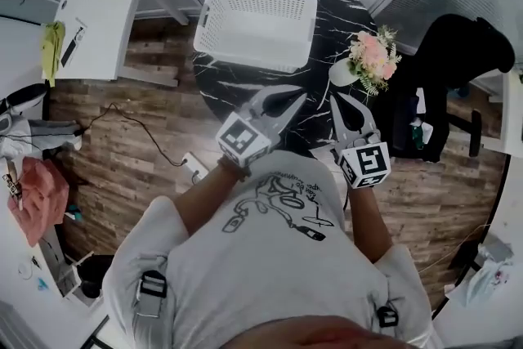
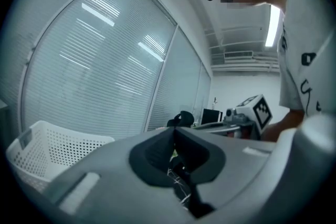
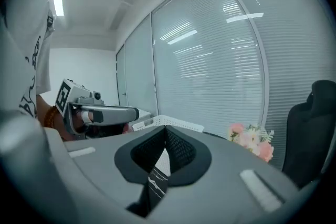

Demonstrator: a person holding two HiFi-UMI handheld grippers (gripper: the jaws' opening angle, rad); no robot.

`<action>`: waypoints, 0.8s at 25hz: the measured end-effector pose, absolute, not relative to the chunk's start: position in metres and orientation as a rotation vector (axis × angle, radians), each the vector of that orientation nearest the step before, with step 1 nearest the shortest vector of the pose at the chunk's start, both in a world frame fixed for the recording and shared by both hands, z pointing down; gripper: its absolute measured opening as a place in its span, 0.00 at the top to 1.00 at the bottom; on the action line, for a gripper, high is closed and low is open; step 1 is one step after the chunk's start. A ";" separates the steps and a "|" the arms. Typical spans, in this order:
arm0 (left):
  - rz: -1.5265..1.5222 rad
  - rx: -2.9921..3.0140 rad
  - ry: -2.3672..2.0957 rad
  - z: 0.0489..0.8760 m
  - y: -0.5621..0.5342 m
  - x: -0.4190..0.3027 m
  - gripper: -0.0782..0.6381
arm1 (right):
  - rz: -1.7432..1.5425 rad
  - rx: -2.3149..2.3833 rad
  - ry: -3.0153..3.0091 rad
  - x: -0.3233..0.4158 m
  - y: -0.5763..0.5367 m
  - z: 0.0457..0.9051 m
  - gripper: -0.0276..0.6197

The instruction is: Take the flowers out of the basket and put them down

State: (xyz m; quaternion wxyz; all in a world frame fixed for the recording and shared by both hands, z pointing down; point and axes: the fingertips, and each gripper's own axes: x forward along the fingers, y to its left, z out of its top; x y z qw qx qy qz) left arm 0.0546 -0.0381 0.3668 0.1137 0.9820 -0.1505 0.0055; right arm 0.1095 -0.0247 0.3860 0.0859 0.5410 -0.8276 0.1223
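Note:
A white perforated basket [image 1: 256, 24] stands at the far side of the round black marble table [image 1: 327, 4]; its inside looks empty. A bunch of pink and white flowers [image 1: 373, 55] lies on the table's right edge, outside the basket. My left gripper [image 1: 299, 96] hovers over the table's near edge, shut with nothing in it. My right gripper [image 1: 336, 99] hangs beside it, left of and nearer than the flowers, also shut and empty. In the left gripper view the jaws [image 2: 174, 131] meet, with the basket [image 2: 52, 149] at left. In the right gripper view the jaws [image 3: 165, 129] meet; the flowers [image 3: 252, 140] lie to the right.
A white desk [image 1: 102, 20] stands at the upper left and a black office chair [image 1: 458, 61] at the right of the table. Cables [image 1: 139, 135] and a power strip [image 1: 194, 167] lie on the wooden floor. A pink cloth [image 1: 37, 196] is at far left.

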 end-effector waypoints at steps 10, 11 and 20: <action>-0.077 2.897 -0.490 0.284 -0.020 0.019 0.89 | 0.234 1.511 -2.658 0.056 -0.021 0.288 0.95; -0.092 2.890 -0.500 0.276 -0.019 0.015 0.89 | 0.226 1.501 -2.670 0.051 -0.019 0.281 0.95; -0.152 2.931 -0.549 0.229 -0.018 -0.005 0.89 | 0.172 1.403 -2.765 0.020 -0.009 0.235 0.95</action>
